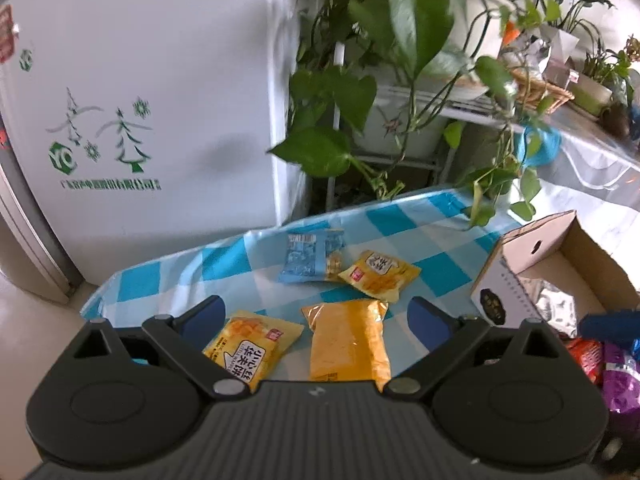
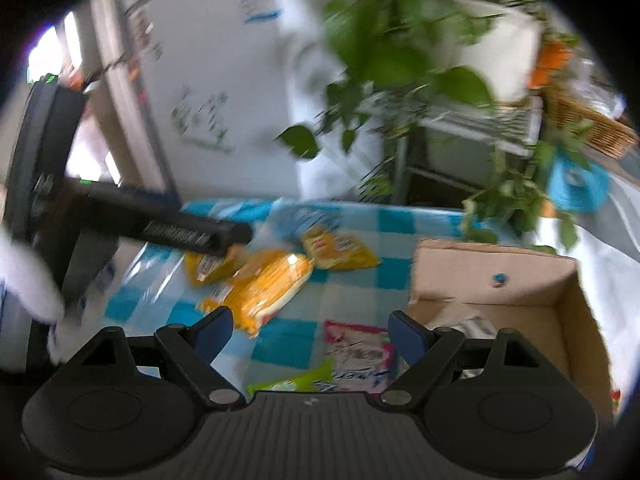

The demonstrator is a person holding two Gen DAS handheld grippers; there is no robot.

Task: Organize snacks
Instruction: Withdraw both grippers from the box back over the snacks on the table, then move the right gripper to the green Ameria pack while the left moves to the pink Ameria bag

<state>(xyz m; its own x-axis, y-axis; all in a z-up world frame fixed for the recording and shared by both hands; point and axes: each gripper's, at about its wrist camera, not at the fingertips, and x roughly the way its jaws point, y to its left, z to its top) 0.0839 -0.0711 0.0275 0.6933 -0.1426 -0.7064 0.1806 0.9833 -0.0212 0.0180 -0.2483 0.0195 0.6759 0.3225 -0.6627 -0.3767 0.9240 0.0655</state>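
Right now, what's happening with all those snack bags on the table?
A person is tidying snacks with a gripper in each hand. Both the left gripper and the right gripper are open and hold nothing. Four snack bags lie on the checked tablecloth, among them an orange bag and a blue bag. A cardboard box beside them already has some packets inside.

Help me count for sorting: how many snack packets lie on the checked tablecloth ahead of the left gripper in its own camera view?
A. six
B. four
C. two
B: the left wrist view shows a blue packet, a small yellow packet, an orange packet and a yellow packet with large print on the tablecloth.
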